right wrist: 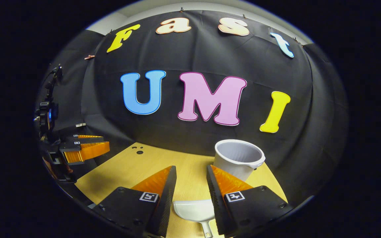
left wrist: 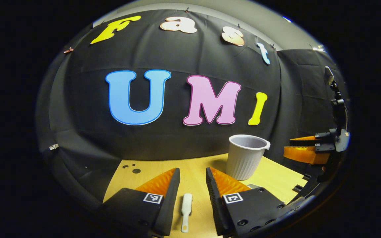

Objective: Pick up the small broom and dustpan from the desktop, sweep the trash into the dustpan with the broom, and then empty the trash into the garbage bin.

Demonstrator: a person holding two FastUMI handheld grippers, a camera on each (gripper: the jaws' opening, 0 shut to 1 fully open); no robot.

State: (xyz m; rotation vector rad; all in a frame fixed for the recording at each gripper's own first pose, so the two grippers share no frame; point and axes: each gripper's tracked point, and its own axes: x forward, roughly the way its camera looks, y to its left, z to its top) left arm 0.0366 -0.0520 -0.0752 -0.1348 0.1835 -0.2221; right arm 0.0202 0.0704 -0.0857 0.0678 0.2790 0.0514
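Note:
A small white broom [left wrist: 186, 211] lies on the wooden desktop [left wrist: 193, 165], handle toward me, in the gap between the fingers of my left gripper [left wrist: 192, 172], which is open and hovers above it. In the right gripper view a white dustpan [right wrist: 195, 211] lies flat, handle toward me, under the open right gripper [right wrist: 191, 169], whose fingers do not touch it. A white ribbed garbage bin [left wrist: 245, 158] stands upright just beyond the left gripper's right finger. The same bin [right wrist: 238, 158] stands behind the right gripper's right finger.
Small dark spots [left wrist: 134, 169] mark the far left of the desktop [right wrist: 127, 168]. The right gripper [left wrist: 306, 149] hangs at the table's right edge in the left gripper view. The left gripper [right wrist: 86, 149] sits off the left edge in the right gripper view. Black cloth walls close the back.

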